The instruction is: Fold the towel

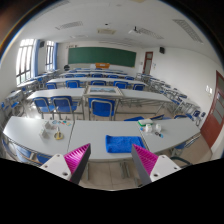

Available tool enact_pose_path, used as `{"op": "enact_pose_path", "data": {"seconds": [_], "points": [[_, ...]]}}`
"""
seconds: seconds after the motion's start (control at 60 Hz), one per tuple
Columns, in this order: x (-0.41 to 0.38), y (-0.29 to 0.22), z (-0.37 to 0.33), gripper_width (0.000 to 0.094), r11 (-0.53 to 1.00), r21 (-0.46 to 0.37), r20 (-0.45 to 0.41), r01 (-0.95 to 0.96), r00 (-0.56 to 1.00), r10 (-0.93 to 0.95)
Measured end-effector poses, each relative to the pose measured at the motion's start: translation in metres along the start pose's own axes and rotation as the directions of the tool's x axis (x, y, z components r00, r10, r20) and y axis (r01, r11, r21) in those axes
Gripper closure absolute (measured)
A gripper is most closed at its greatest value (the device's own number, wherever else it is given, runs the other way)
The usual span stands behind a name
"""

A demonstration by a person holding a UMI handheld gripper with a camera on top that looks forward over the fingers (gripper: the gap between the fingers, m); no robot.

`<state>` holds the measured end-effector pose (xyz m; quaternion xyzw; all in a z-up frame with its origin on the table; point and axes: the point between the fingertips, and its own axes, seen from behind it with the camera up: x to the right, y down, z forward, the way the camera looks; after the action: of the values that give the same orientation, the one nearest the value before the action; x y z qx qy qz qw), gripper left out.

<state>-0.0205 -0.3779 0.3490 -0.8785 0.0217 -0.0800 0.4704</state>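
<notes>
A blue towel (121,144) lies flat on a grey-white table (95,132), near its front edge, just ahead of my fingers and a little to the right. My gripper (112,160) is open and empty, held above the floor in front of the table. Its magenta pads (77,156) stand wide apart, with the tiled floor showing between them. Nothing is held.
The table also bears small items: a cup-like object (59,134) on the left and some bottles or jars (150,126) right of the towel. Behind are rows of desks with blue chairs (64,104), a green chalkboard (100,57) and a door (213,120) at the right.
</notes>
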Motion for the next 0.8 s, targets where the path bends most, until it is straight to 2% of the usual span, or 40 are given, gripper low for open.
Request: {"op": "enact_pose_path", "data": {"seconds": [0.017,0.25,0.483,0.55,0.8], "points": [[-0.028,-0.005,-0.003,0.0084,1.0,-0.001,-0.002,-0.001,1.0,0.001],[-0.044,0.007,0.023,0.0085,0.999,-0.05,0.009,0.01,1.0,-0.01],[-0.047,0.047,0.12,0.0085,0.995,-0.103,0.038,0.009,0.999,-0.005],[-0.049,0.056,0.155,0.0084,0.995,-0.097,0.047,-0.002,0.999,0.007],[-0.042,0.094,0.311,0.0084,1.0,0.013,0.06,0.012,0.998,-0.013]]}}
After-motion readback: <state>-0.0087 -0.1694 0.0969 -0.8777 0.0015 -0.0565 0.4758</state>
